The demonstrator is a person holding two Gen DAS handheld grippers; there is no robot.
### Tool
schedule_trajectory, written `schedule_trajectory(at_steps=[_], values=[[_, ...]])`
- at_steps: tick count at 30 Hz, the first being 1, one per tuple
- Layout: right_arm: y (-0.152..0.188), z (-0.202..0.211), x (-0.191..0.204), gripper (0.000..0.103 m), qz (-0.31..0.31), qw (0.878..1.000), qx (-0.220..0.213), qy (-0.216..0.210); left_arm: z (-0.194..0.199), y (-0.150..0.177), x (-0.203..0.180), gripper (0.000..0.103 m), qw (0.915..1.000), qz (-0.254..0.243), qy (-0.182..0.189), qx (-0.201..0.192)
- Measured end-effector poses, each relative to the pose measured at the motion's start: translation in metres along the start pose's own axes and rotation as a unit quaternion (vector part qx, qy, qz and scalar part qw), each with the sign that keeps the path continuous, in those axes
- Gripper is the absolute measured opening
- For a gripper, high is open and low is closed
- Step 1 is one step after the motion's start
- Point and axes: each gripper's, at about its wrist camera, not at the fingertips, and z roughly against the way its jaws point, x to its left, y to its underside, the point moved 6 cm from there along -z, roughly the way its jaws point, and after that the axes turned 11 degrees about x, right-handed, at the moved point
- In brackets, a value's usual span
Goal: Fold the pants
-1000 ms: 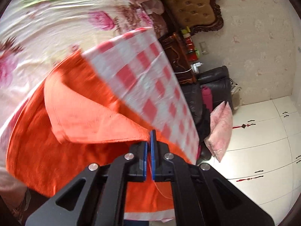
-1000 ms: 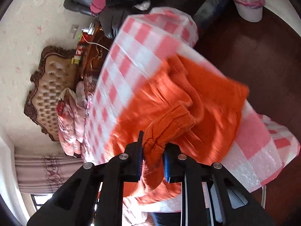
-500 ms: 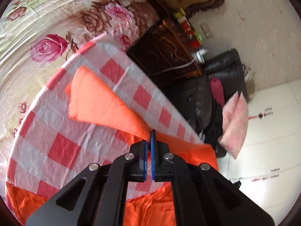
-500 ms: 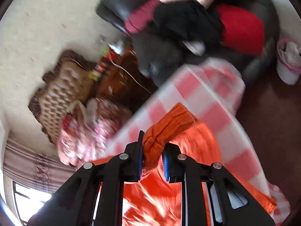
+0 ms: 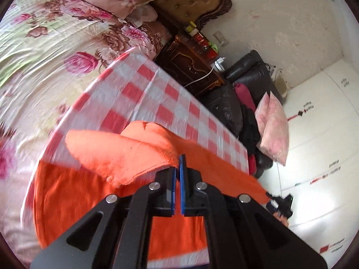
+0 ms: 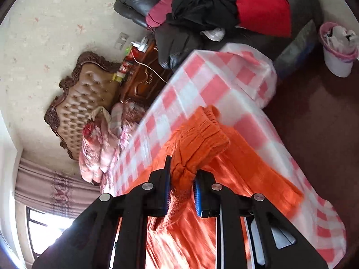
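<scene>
Orange pants (image 5: 116,204) lie spread over the tabletop (image 5: 143,94), which has a red and white checked cloth on it. A bed (image 5: 44,44) with big pink flowers is just beside the tabletop, and a dark sofa (image 6: 224,11) piled with clothes is at its far end.

The job looks to be in the middle of a fold. One part of the pants is lifted up over the part that lies flat.

The left hand-held gripper (image 5: 179,168) is squeezed tight on a thin edge of the pants, and a soft flap hangs out from it to the left. The right hand-held gripper (image 6: 181,174) is pinched on the bunched stretchy waistband (image 6: 202,139), which fills the gap between its blue pads (image 6: 197,195).

Next, I think both ends need to go across and come down together onto the flat part. The edges should line up. Both must keep hold until the cloth lies flat, then let go.
</scene>
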Motion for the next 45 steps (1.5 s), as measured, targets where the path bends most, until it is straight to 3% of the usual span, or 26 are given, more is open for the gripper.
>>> schedule_trajectory(at_steps=[4, 8, 14, 16, 18, 27, 30, 35, 38, 40, 41, 43, 45], values=[[0.029, -0.006, -0.044, 0.019, 0.01, 0.995, 0.038, 0.088, -0.022, 0.102, 0.05, 0.002, 0.9987, 0.035, -0.025, 0.026], [0.042, -0.017, -0.064, 0.018, 0.027, 0.989, 0.05, 0.134, -0.052, 0.146, 0.091, 0.002, 0.9943, 0.085, -0.053, 0.037], [0.057, -0.001, -0.06, 0.018, 0.065, 0.974, 0.02, 0.216, -0.057, 0.152, 0.098, 0.003, 0.9922, 0.122, -0.001, 0.026], [0.066, 0.007, -0.069, 0.018, 0.055, 0.971, 0.014, 0.234, -0.061, 0.156, 0.102, 0.007, 0.9913, 0.128, 0.011, 0.029], [0.072, 0.008, -0.076, 0.018, 0.056, 0.966, 0.014, 0.251, -0.064, 0.16, 0.108, 0.02, 0.9894, 0.141, 0.02, 0.028], [0.102, 0.02, -0.08, 0.018, 0.06, 0.951, 0.011, 0.303, -0.056, 0.152, 0.127, 0.035, 0.9757, 0.192, 0.106, -0.003], [0.109, 0.022, -0.081, 0.018, 0.06, 0.949, 0.009, 0.309, -0.05, 0.148, 0.131, 0.036, 0.9738, 0.197, 0.114, -0.01], [0.113, 0.024, -0.082, 0.018, 0.054, 0.949, 0.009, 0.31, -0.043, 0.153, 0.141, 0.036, 0.9631, 0.227, 0.144, -0.008], [0.115, 0.023, -0.079, 0.018, 0.062, 0.944, 0.009, 0.325, -0.026, 0.164, 0.154, 0.055, 0.9635, 0.242, 0.113, -0.019], [0.116, 0.02, -0.077, 0.018, 0.071, 0.938, 0.01, 0.339, -0.008, 0.165, 0.164, 0.055, 0.9641, 0.246, 0.092, -0.036], [0.116, 0.019, -0.075, 0.018, 0.076, 0.935, 0.009, 0.346, 0.003, 0.162, 0.169, 0.055, 0.9673, 0.241, 0.059, -0.051], [0.119, 0.015, -0.07, 0.018, 0.097, 0.922, 0.005, 0.376, 0.013, 0.157, 0.173, 0.055, 0.9721, 0.225, 0.025, -0.063], [0.121, 0.012, -0.066, 0.018, 0.112, 0.911, 0.001, 0.398, 0.011, 0.152, 0.171, 0.051, 0.9728, 0.222, 0.037, -0.056]])
